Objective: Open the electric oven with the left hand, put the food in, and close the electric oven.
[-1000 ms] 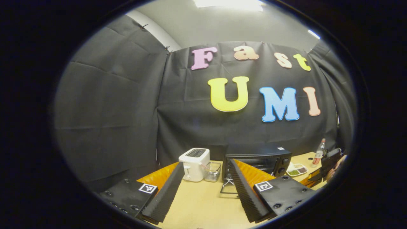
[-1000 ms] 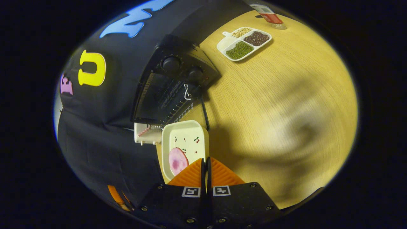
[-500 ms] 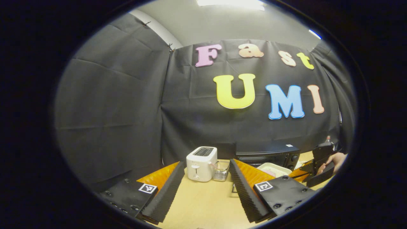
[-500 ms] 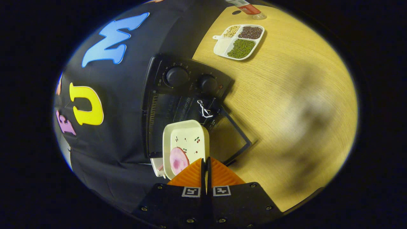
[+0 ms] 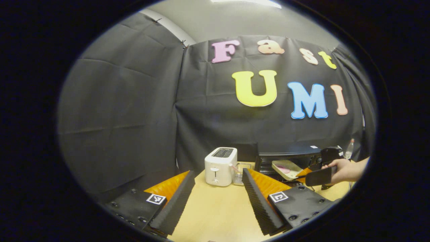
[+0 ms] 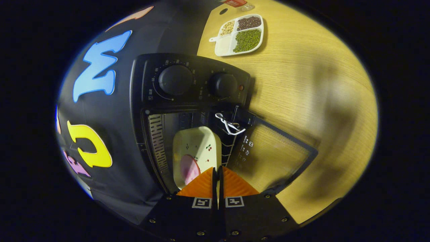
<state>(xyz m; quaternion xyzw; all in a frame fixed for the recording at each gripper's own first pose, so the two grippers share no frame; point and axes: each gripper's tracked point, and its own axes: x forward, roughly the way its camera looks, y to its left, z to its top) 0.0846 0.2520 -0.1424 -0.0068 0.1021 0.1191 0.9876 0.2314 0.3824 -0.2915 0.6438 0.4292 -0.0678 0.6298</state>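
Note:
The black electric oven (image 6: 191, 84) stands with its door (image 6: 268, 158) folded down and open. My right gripper (image 6: 217, 168) is shut on the near rim of a cream dish (image 6: 198, 144) that holds a pink slice of meat (image 6: 189, 168). The dish hangs at the oven's mouth, partly inside the cavity. In the left gripper view, the oven (image 5: 289, 156) is at the right, with the dish (image 5: 285, 166) in front of it, held by the right gripper (image 5: 304, 173) and a hand (image 5: 342, 169). My left gripper (image 5: 218, 173) is open and holds nothing, well back from the oven.
A white toaster (image 5: 220, 166) and a small clear container (image 5: 239, 169) stand left of the oven on the wooden table (image 5: 218, 211). A white divided tray of beans (image 6: 240, 33) and a bottle (image 6: 235, 2) lie beyond the oven. A white clip (image 6: 228, 123) hangs at the door's hinge.
My right gripper has carried the dish forward to the oven's mouth and turned more square to it. The left gripper view has shifted; the oven now sits farther right.

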